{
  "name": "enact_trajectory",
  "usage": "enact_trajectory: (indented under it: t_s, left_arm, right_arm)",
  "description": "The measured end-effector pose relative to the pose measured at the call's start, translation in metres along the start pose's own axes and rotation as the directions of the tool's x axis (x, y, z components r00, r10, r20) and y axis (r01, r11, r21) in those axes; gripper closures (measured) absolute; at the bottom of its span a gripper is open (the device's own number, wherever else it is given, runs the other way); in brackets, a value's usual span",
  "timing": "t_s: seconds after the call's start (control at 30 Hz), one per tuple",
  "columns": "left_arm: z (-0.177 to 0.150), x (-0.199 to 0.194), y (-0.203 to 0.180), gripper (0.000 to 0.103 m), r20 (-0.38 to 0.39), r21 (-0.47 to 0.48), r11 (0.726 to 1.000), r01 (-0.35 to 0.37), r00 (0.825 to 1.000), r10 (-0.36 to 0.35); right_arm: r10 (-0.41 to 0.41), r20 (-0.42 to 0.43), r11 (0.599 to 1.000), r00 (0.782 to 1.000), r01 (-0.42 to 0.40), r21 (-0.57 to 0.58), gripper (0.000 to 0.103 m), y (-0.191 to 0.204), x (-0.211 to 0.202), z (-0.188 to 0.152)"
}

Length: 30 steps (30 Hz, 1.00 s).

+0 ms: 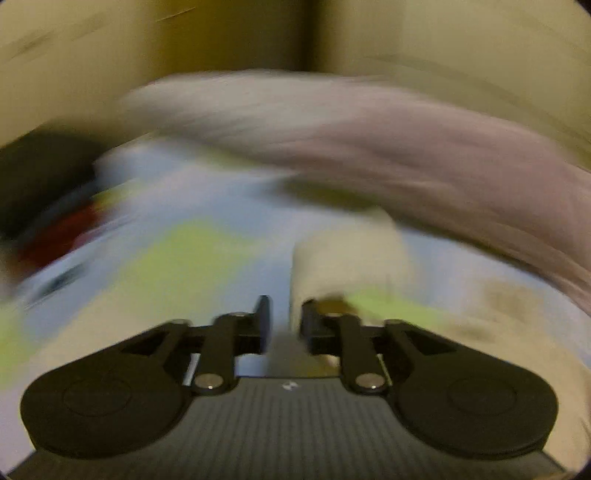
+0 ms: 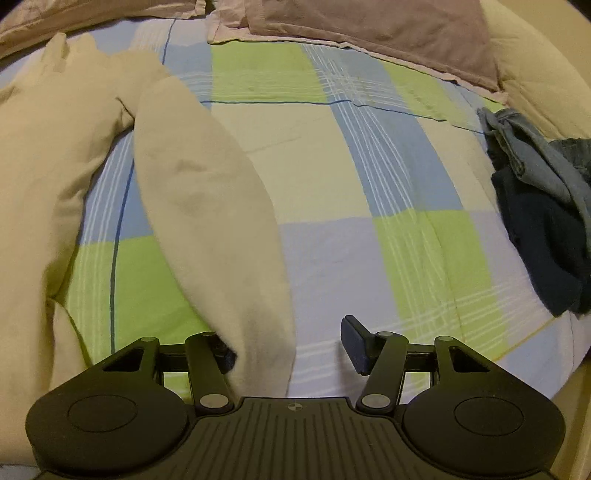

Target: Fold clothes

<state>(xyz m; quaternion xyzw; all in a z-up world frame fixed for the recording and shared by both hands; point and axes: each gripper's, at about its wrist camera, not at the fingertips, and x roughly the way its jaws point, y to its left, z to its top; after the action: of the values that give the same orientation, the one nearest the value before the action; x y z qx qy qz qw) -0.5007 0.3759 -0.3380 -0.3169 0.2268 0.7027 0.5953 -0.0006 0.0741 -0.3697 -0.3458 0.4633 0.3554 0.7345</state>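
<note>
Right claw [image 2: 291, 341] is spread wide w/ nothing pinched; the cuff end of the cream long-sleeved fleece garment [image 2: 48, 177] lies between its two fingers, over the left finger, apart from the right one. That sleeve [image 2: 210, 206] runs diagonally from the claw up-left to the garment body, which is spread along the left side of the bed. Left claw [image 1: 284, 323] has its fingers drawn close, narrow gap only; a cream cloth edge [image 1: 347, 266] sits right at the right fingertip, but the left wrist view is badly motion-blurred, so can't tell if it's gripped. Under everything: a plaid bedsheet [image 2: 325, 158] in green, blue and off-white squares. At the head of the bed, dusty-pink pillows [image 2: 369, 26]. On the right edge of the bed, apart from the cream garment, a crumpled pile of dark navy and denim-blue clothes [image 2: 543, 206].
</note>
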Motion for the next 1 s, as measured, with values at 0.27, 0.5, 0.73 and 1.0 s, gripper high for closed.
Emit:
enact_trajectory:
  t_s: [0.27,0.5,0.73,1.0]
  left_arm:
    - [-0.076,-0.035,0.065,0.072,-0.139,-0.063,0.998,-0.027,0.990,0.018]
    - [-0.163,-0.054,0.055,0.083,-0.386,-0.050,0.970,0.237,0.891,-0.237]
    - [-0.202,-0.084,0.052,0.064,-0.512,-0.002,0.931,0.365,0.799,-0.315]
    - [-0.240,-0.088,0.068,0.050,-0.577,-0.159,0.861,0.484,0.662,-0.479]
  right_arm:
    - [0.167,-0.104,0.985,0.981,-0.160,0.070,0.029,0.002,-0.007,-0.030]
    - [0.120,-0.042,0.990,0.992,-0.117,0.074,0.094,-0.035,-0.024,-0.021]
    - [-0.071,-0.101,0.974,0.992,0.091,0.208,0.045,-0.099,-0.034,-0.017]
    - [0.522,0.015,0.846,0.853,-0.520,0.120,0.043,0.000,-0.045,-0.068]
